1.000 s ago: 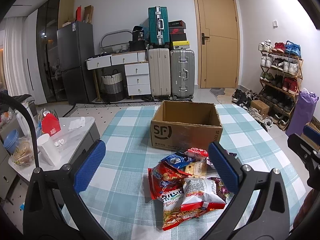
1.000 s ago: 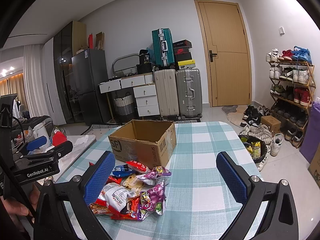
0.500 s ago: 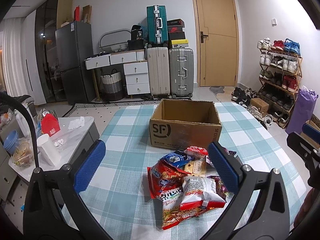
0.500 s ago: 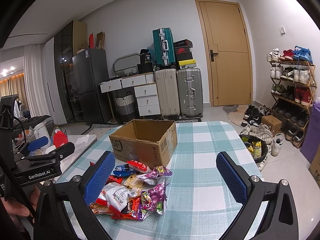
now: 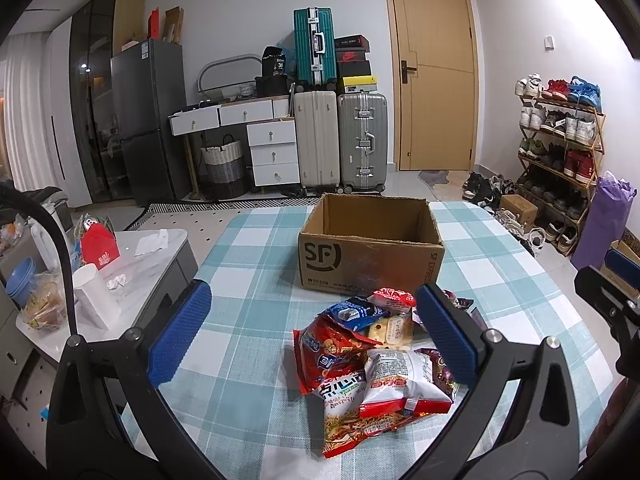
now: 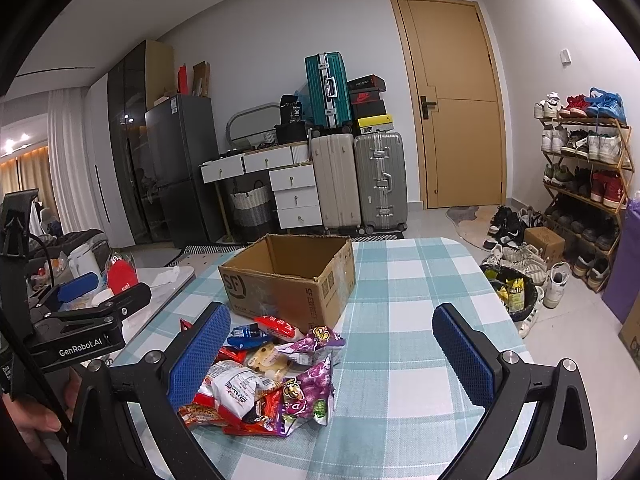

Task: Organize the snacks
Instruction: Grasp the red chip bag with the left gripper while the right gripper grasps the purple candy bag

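Both tools gape empty; only the right wrist view shows purple snack packets [image 6: 310, 394].

Black-framed left gripper [image 5: 310, 328] and right gripper [image 6: 328, 350] — blue textured pads [image 6: 200, 354], silver screws, white GenRobot.AI lettering [image 6: 83, 348]

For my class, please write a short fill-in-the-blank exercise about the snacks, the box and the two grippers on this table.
1. The cardboard box stands on the checked tablecloth and holds ____ snacks.
2. The pile of snack packets lies on the table, ____ the box.
3. Both the left gripper and the right gripper are ____.

Missing words: no; outside; open
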A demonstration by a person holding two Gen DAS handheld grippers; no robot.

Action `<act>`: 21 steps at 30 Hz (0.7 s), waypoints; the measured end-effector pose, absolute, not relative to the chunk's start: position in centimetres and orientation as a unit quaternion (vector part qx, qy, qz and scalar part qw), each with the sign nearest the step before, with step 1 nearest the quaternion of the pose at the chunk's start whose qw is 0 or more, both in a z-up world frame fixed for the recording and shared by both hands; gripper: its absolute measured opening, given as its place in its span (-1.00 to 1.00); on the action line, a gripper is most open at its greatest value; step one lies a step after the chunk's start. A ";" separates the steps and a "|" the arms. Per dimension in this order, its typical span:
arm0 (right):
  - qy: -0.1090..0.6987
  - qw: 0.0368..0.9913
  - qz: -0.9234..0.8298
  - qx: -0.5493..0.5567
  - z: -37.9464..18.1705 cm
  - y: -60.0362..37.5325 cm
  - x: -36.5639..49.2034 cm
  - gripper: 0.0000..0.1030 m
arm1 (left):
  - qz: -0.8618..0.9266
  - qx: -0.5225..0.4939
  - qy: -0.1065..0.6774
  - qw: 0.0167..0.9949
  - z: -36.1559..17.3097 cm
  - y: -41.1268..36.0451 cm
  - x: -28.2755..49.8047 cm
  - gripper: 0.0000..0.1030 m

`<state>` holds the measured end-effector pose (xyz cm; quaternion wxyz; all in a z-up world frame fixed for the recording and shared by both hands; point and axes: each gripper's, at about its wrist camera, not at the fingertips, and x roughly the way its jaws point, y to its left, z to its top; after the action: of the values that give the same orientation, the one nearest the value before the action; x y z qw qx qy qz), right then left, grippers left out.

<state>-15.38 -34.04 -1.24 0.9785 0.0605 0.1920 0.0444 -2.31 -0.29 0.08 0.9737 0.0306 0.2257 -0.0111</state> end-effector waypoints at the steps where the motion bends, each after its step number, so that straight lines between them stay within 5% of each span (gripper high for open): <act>1: 0.192 0.978 0.045 0.061 -1.3 -34.0 -15.4 1.00 | -0.012 0.031 0.227 0.973 -0.1 -0.2 -2.4 0.99; 21: 0.315 0.938 0.102 0.101 -9.4 -34.7 -9.8 1.00 | -0.045 0.007 0.312 0.949 -7.8 2.1 2.0 0.99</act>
<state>-9.76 -34.66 -9.36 0.9382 0.1008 0.3149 0.1019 2.01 2.10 -7.83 0.9489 0.0072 0.3124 -0.0447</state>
